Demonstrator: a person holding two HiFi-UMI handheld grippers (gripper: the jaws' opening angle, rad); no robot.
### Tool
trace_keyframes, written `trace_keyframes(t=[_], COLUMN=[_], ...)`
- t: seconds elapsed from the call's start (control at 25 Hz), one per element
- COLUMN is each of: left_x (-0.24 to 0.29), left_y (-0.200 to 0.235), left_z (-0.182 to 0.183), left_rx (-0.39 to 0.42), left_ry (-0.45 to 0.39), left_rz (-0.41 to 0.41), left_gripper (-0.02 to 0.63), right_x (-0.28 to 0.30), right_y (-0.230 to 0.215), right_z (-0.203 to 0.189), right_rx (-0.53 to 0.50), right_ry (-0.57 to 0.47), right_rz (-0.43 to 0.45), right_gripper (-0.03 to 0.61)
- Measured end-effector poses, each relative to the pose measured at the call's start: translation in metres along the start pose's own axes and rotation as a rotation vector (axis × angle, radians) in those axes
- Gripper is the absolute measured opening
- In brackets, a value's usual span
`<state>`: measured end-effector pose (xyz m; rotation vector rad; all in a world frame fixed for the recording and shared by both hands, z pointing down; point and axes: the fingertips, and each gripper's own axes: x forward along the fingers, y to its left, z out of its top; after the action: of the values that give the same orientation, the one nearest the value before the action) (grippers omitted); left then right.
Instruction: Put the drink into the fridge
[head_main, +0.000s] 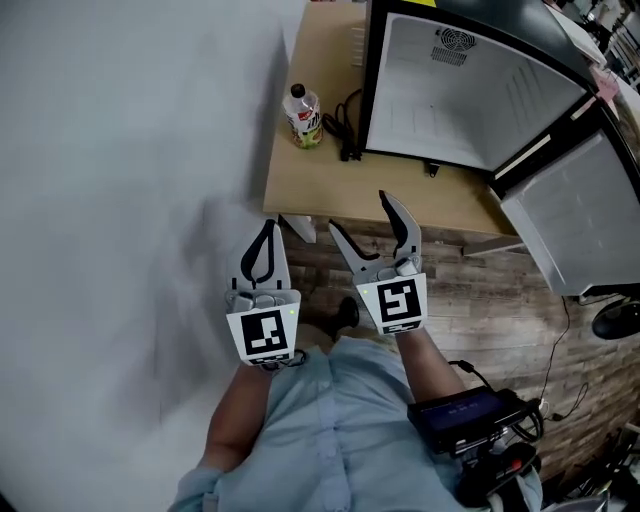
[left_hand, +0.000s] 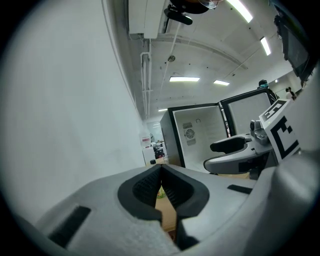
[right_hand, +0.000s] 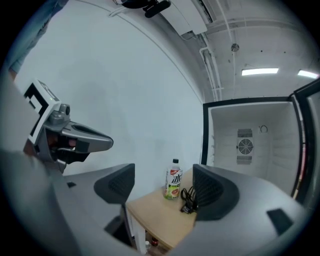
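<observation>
A clear drink bottle (head_main: 303, 117) with a dark cap and a green and red label stands upright on the wooden table (head_main: 310, 185), near its left edge; the right gripper view frames the bottle (right_hand: 173, 186) between that gripper's jaws, far off. The small fridge (head_main: 465, 95) sits on the table right of the bottle, its door (head_main: 580, 215) swung wide and its white inside bare. My left gripper (head_main: 264, 235) hovers short of the table's near edge, shut and empty. Beside it my right gripper (head_main: 365, 225) is open with nothing in it.
A black cable (head_main: 345, 125) lies coiled between the bottle and the fridge. A white wall (head_main: 120, 180) runs close along the left. Wood-plank floor (head_main: 500, 300) shows under the open door. A black device (head_main: 465, 420) hangs at the person's waist.
</observation>
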<state>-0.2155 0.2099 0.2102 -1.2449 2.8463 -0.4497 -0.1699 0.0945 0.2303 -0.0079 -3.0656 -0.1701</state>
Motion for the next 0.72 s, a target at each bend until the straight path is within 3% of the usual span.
trace_keyframes(t=[0.28, 0.72], left_x=[0.038, 0.137], left_y=[0.039, 0.088], left_z=[-0.008, -0.061], left_rx=[-0.035, -0.093], left_ry=[0.008, 0.071], left_rz=[0.039, -0.014], left_gripper=[0.009, 0.009], right_x=[0.060, 0.180], right_y=[-0.002, -0.014], right_z=[0.001, -0.057], right_rx=[-0.019, 0.027], right_ry=[0.017, 0.095], right_rz=[0.047, 0.035], right_gripper=[0.365, 0.370])
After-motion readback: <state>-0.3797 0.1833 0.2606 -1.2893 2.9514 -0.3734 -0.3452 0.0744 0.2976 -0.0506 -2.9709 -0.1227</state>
